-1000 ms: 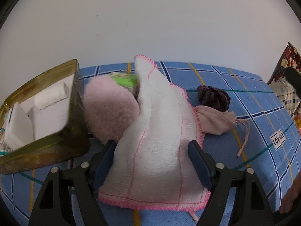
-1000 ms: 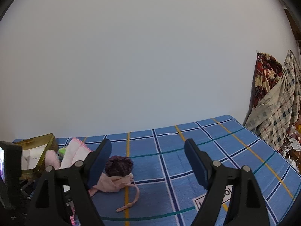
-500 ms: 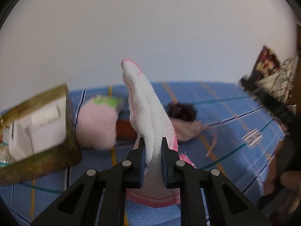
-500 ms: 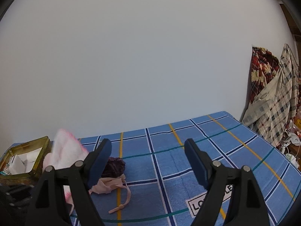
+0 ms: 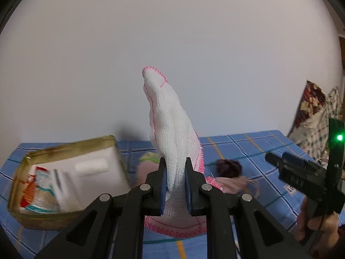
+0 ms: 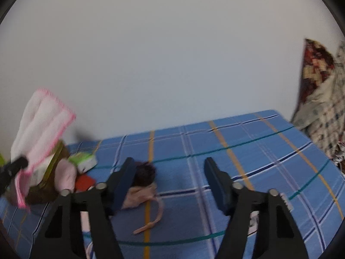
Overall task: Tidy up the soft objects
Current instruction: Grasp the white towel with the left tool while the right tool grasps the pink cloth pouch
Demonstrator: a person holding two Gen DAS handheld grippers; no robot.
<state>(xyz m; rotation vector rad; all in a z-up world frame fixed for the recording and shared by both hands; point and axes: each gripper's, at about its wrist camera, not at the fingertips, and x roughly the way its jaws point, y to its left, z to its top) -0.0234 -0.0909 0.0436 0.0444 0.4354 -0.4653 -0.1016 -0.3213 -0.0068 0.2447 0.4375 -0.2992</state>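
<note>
a: cloth [image 5: 172, 129] is now off the sheet [image 5: 248, 151], pinched low down by the left gripper [image 5: 175, 185], jaws clenched on it. upper part stands up past the fingers, pink hem hangs below. a second ago the jaws sat wide either side of it and it lay on the sheet.

b: so the grasp is made and the lift is under way?

a: yes. half a second ago it was already clamped; since then the view has climbed and the box [image 5: 64, 172] has swung closer on the left, blurred. i read that as carrying toward the box, a judgement only.

b: right side?

a: right gripper [image 6: 170, 185] spread, holding nothing, hovering over the sheet. pouch [image 6: 140, 196] and dark scrunchie [image 6: 146, 170] lie touching each other by its left finger. it has drifted nearer to them over the last second.

b: rest of the pile?

a: pink puff [image 6: 64, 174], green packet [image 6: 84, 159] and a red thing [image 6: 85, 182] just beside the box, untouched. box already holds white items; cannot tell what exactly.

b: meaning for the task?

a: one soft item in transit, several left. cloth is limp, so the hem may drape over the box rim on release.
</note>
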